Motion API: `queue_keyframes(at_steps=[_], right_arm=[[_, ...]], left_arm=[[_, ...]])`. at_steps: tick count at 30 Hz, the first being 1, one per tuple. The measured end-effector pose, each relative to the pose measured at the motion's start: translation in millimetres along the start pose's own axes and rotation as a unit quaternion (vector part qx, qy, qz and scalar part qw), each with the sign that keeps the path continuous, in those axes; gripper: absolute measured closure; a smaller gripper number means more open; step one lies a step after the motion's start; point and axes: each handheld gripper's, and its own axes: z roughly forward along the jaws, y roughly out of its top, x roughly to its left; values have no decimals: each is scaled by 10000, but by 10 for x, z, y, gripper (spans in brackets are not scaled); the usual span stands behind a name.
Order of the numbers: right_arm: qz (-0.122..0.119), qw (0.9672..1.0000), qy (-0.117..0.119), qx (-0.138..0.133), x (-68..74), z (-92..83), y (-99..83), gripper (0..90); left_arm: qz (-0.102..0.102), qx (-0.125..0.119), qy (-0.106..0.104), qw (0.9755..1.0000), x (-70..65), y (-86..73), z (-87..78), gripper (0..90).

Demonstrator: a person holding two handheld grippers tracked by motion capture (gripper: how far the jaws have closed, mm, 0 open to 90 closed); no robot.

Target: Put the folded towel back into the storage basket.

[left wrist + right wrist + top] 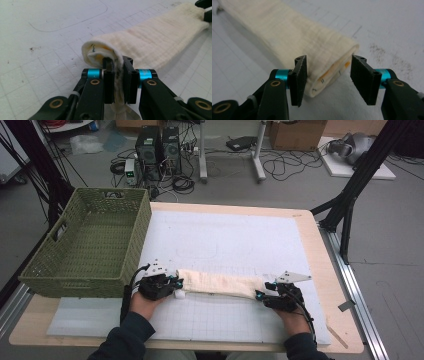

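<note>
A folded cream cloth (220, 285) lies as a long narrow strip across the near part of the surface (235, 240), running between the two hands, on a gridded white mat. The left tool (117, 77) is clamped on the cloth's left end: in the left gripper view its jaws stand nearly together with the layered fabric pinched between them, the end curling up just past the pads. The right tool (327, 75) sits at the other end, half open; in the right gripper view the cloth's folded end lies between the jaws, close to the left pad (299, 77) but with a clear gap to the right one, so nothing presses on it yet. A green basket (90, 245) stands empty at the far left of the surface, just beside the left hand (147, 302). As I judge it, the folding into a strip is done, one end is secured, and the second grip is about to be made; what is left is to close the right tool on its end, then fold the strip shorter or lift it, and likely put it in the basket.
</note>
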Motion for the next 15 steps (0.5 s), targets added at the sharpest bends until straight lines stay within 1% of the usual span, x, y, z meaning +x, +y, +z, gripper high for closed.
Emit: queue_keyframes(at_steps=[2, 7, 8, 10, 12, 13, 14, 15], right_arm=[[41, 10000, 54, 22, -4, 34, -21, 494], [80, 10000, 31, -5, 2, 44, -25, 505], [109, 9999, 34, 2, 10, 45, -25, 508], [80, 10000, 34, -25, 14, 49, -26, 533], [106, 9999, 97, -30, 20, 45, -29, 597], [113, 9997, 189, -39, 25, 46, -31, 671], [98, 9996, 261, -58, 33, 49, -36, 721], [94, 9995, 284, -57, 49, 47, -35, 748]], left_arm=[[23, 27, 29, 10000, -1, -2, 2, 812], [35, 81, 63, 9999, 5, -14, 22, 811], [11, 76, 71, 9999, 3, -17, 30, 811], [16, 118, 98, 9999, 0, -23, 40, 811], [18, 157, 104, 9998, -4, -26, 55, 811], [17, 161, 114, 9998, -5, -29, 63, 811], [19, 195, 126, 9997, -7, -28, 67, 811], [30, 211, 139, 9997, -8, -28, 70, 811]])
